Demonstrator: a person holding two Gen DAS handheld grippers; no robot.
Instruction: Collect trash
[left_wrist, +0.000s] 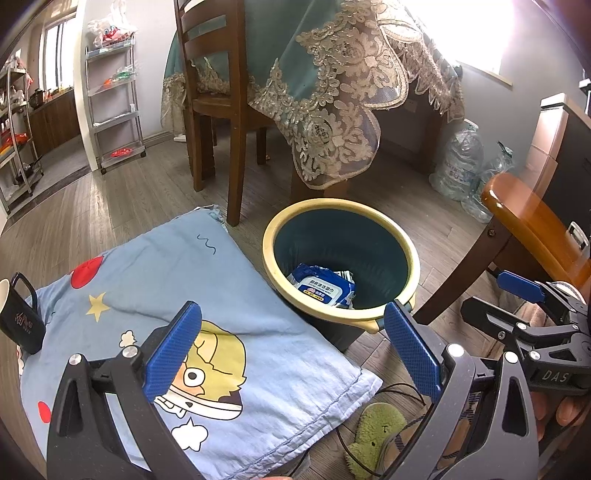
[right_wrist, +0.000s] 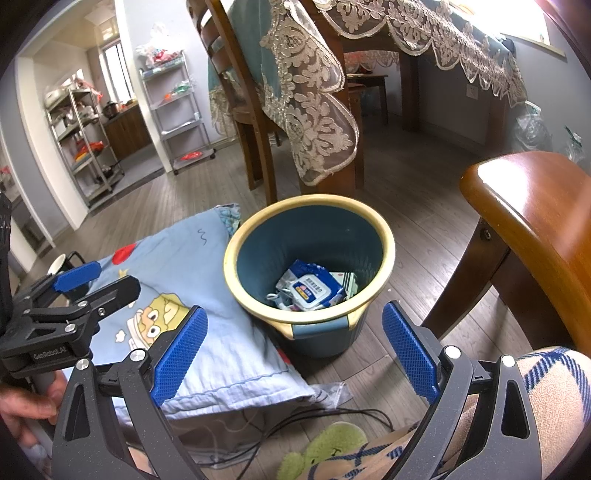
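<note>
A dark blue trash bin (left_wrist: 341, 258) (right_wrist: 308, 254) with a pale yellow rim stands on the wood floor. Inside lies a blue and white wet-wipe pack (left_wrist: 323, 288) (right_wrist: 312, 290) among other wrappers. My left gripper (left_wrist: 291, 349) is open with nothing between its blue pads, held over a cartoon-print blue cloth (left_wrist: 177, 325) just left of the bin. My right gripper (right_wrist: 293, 349) is also open and empty, hovering in front of the bin's near side. Each gripper shows in the other's view: the right gripper (left_wrist: 517, 295), the left gripper (right_wrist: 85, 280).
A black mug (left_wrist: 20, 317) sits on the cloth's left edge. A wooden chair (left_wrist: 218, 99) and a lace-draped table (left_wrist: 332, 74) stand behind the bin, another wooden chair (right_wrist: 528, 236) at right. A green plush slipper (left_wrist: 373, 432), cables and a person's trouser leg (right_wrist: 550, 398) lie below.
</note>
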